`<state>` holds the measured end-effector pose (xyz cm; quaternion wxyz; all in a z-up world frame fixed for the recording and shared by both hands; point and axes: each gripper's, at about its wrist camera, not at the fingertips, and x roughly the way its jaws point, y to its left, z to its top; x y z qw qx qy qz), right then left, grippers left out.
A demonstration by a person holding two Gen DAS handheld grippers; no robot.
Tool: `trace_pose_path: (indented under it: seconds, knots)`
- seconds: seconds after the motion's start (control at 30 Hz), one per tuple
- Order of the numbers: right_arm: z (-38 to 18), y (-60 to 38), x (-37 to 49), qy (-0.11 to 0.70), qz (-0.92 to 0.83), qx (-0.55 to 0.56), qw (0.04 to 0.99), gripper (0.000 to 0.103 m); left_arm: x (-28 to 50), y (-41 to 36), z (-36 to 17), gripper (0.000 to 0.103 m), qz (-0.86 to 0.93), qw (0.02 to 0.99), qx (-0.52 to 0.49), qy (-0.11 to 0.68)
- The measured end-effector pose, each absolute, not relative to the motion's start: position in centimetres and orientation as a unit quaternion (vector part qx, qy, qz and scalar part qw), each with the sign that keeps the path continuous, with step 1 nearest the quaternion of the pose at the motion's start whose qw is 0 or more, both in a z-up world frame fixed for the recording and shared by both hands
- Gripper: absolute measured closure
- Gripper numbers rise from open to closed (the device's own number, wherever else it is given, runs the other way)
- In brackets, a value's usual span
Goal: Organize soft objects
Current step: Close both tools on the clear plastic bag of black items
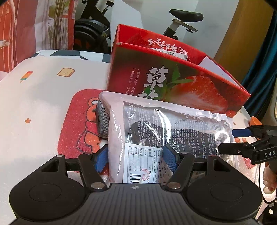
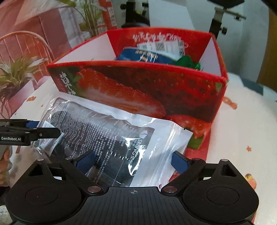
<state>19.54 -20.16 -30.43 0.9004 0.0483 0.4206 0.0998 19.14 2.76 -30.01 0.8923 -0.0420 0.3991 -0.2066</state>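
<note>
A clear plastic package (image 1: 173, 131) holding dark fabric and a printed sheet lies on the table in front of a red strawberry box (image 1: 173, 77). My left gripper (image 1: 135, 159) grips its near end, the left pad against the edge and the right pad pressed into its top. In the right wrist view the same package (image 2: 112, 138) lies between the wide jaws of my right gripper (image 2: 133, 161), which stand open around its other end without pressing on it. The box (image 2: 138, 90) is open on top and holds a blue packet (image 2: 143, 56) and something green (image 2: 188, 62).
A grey knitted piece (image 1: 102, 121) sticks out from under the package's left side, on a red bear mat (image 1: 83, 121). A person's hand (image 1: 270, 178) holds the right gripper. An exercise bike (image 1: 183, 15) stands behind the table, and a potted plant (image 2: 15, 72) to the left.
</note>
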Motion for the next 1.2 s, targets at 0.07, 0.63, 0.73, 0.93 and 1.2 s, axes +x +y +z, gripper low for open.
trace_pose_path:
  seconds: [0.07,0.63,0.73,0.93,1.2]
  knots:
    - [-30.4,-20.6,20.1,0.425,0.089,0.057,0.899,0.01,19.1,2.9,-30.1,0.033,-0.208,0.892,-0.045,0.399]
    - [-29.2,-20.9,21.2,0.422,0.112,0.097,0.895,0.051,19.1,3.5,-30.6,0.031,-0.209,0.89,-0.066,0.399]
    - [-28.1,-20.2,20.9,0.414,0.127,0.059,0.899,0.058,19.2,3.5,-30.6,0.031,-0.208,0.89,-0.064,0.4]
    - [-26.3,-18.2,19.8,0.388,0.161,-0.063,0.905,0.068,19.2,3.5,-30.4,0.033,-0.209,0.889,-0.064,0.402]
    - [-24.5,-17.0,18.5,0.326,0.16,-0.13,0.922,0.069,20.4,4.1,-29.2,0.035,-0.245,0.87,-0.067,0.422]
